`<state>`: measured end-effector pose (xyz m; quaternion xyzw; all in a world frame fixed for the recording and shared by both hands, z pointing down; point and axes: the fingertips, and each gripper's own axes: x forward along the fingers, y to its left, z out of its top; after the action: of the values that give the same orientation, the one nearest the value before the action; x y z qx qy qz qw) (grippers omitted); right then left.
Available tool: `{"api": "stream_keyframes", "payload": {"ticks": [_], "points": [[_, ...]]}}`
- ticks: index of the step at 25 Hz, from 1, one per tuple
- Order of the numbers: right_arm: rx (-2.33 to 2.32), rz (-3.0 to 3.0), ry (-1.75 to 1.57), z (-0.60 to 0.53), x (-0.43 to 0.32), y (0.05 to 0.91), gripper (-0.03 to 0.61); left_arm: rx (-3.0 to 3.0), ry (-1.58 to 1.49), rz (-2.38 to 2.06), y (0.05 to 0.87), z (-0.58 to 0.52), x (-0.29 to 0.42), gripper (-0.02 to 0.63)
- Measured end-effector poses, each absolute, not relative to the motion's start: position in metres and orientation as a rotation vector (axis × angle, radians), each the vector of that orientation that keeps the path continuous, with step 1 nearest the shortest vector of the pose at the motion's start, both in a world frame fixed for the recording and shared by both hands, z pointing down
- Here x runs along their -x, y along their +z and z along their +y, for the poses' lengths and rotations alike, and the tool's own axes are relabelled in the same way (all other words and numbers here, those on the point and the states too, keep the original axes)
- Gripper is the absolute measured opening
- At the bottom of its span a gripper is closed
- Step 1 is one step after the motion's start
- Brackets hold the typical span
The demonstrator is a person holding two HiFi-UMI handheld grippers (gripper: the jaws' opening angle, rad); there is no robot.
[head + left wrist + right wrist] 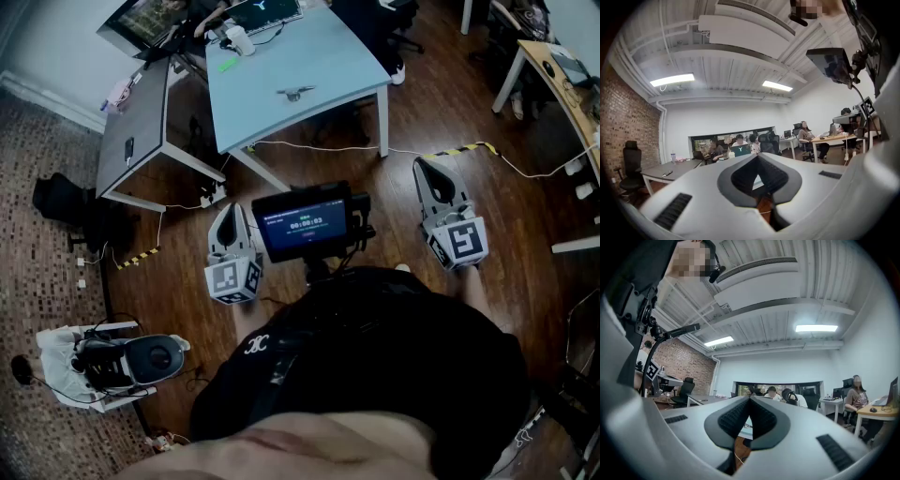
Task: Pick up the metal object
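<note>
A small metal object [295, 92] lies on the light blue table [328, 47] at the top of the head view, well ahead of both grippers. My left gripper [232, 210] hangs over the wooden floor short of the table's near corner, its jaws shut and empty. To the right of the table leg my right gripper [421, 166] is also shut with nothing in it. In the left gripper view the left gripper [757, 157] has its pads meeting at the tips, pointing level across the room. The right gripper [750, 400] looks the same in its own view.
A grey desk [141, 122] stands left of the blue table, a wooden desk [562, 84] at the far right. White cable [319, 146] and a yellow-black cable cover [459, 150] cross the floor. A chest-mounted screen [307, 225] sits between the grippers. Several people [739, 140] sit at far desks.
</note>
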<state>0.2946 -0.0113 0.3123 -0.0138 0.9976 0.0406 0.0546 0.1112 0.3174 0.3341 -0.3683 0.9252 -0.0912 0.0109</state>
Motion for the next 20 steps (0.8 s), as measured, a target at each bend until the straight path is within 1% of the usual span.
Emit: {"api": "stream_keyframes", "payload": {"ticks": [10, 20], "points": [[0.022, 3.046, 0.126, -0.009, -0.290, 0.323, -0.015, 1.160, -0.289, 2.879, 0.344, 0.312, -0.108, -0.006], [0.066, 3.009, 0.130, 0.076, -0.223, 0.319, -0.015, 1.213, -0.290, 2.865, 0.352, 0.392, -0.035, -0.006]]}}
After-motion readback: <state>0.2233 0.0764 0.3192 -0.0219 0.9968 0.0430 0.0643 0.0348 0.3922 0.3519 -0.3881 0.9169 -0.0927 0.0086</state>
